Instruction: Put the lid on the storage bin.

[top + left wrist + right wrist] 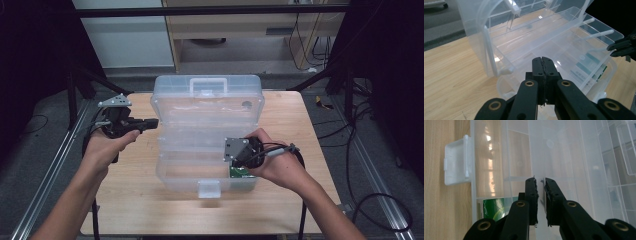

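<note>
A clear plastic storage box [165,172] stands open on the wooden table, its lid [207,100] tipped up at the back. A clear inner tray [200,142] sits across its top. My left gripper [152,122] hovers just left of the box, shut and empty, with the jaws [545,61] pressed together and aimed at the tray. My right gripper [239,161] points down into the box's front right part. Its jaws [540,182] close on a thin upright clear rib [539,152] of the tray. A green printed card [496,210] lies under the tray in the box bottom.
The box's white front latch [209,189] sticks out toward the table's near edge [200,232]. Bare wood [130,200] lies left, right and in front of the box. Cables trail from both grippers, and metal rails run along each side of the table.
</note>
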Demonstrator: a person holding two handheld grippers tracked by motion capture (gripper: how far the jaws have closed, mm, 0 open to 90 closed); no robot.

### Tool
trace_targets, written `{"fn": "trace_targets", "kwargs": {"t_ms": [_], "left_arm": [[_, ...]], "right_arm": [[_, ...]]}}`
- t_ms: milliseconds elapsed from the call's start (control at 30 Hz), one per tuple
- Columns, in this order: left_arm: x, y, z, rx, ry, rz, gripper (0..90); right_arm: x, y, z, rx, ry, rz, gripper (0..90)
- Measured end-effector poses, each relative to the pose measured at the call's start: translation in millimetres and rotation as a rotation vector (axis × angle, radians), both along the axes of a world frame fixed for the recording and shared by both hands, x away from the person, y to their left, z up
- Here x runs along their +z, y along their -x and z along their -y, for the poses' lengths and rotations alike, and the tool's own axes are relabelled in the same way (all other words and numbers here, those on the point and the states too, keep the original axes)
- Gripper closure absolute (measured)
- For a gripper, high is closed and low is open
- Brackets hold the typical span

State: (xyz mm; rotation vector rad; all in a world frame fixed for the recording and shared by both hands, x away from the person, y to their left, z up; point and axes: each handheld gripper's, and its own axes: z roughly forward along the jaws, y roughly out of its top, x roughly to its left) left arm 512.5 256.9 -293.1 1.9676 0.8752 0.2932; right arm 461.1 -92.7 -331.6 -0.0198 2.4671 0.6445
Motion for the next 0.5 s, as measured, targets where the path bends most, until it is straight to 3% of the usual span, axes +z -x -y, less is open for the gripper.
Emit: {"fn": "trace_targets", "kwargs": {"t_ms": [500], "left_arm": [[-2.2, -6.2, -5.9, 0.022, -0.003, -0.02, 89.6]], "right_arm": [[-6.7, 8.0, 0.6, 0.013, 0.006, 0.002, 81.7]]}}
